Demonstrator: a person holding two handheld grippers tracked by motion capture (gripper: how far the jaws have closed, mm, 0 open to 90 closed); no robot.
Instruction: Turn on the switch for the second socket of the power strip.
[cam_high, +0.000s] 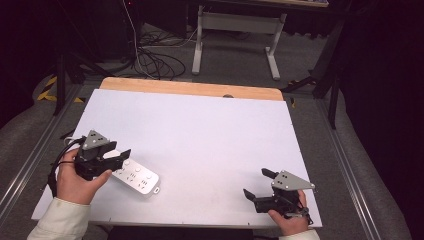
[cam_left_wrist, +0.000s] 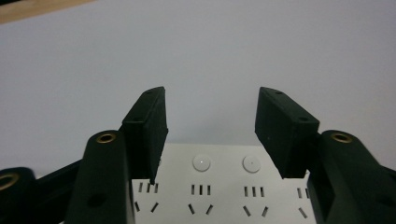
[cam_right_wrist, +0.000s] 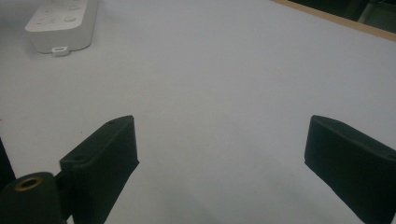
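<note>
Down at the near edge, the person's right hand (cam_high: 287, 220) grips the right tool (cam_high: 256, 184), low over the white table (cam_high: 210, 130) at its near right corner. Its jaws are spread wide, nothing between them but bare tabletop; the right gripper view confirms it, the right tool (cam_right_wrist: 219, 154) gaping over plain white surface.

Across on the near left, a cream sleeve (cam_high: 60, 220) leads up to the left hand (cam_high: 75, 175), which carries the left tool (cam_high: 117, 157). It sits right over the near-left end of a white power strip (cam_high: 135, 176). The jaws are parted here too, and in the left gripper view the left tool (cam_left_wrist: 210, 126) stands open above the strip (cam_left_wrist: 219, 186), one jaw to each side of its width. Whether the jaws touch the strip, I cannot tell. You can see rows of socket slots and two round white buttons (cam_left_wrist: 201, 162) on its top face.

The strip lies flat, running diagonally, its other end pointing toward the table's near middle. From the right gripper view the power strip (cam_right_wrist: 63, 23) sits well apart, off in the far corner.

Further out, the table's white sheet ends at a wooden strip (cam_high: 190, 89). Beyond that, grey floor, a tangle of cables (cam_high: 155, 62) and the white legs of another table (cam_high: 235, 35).
</note>
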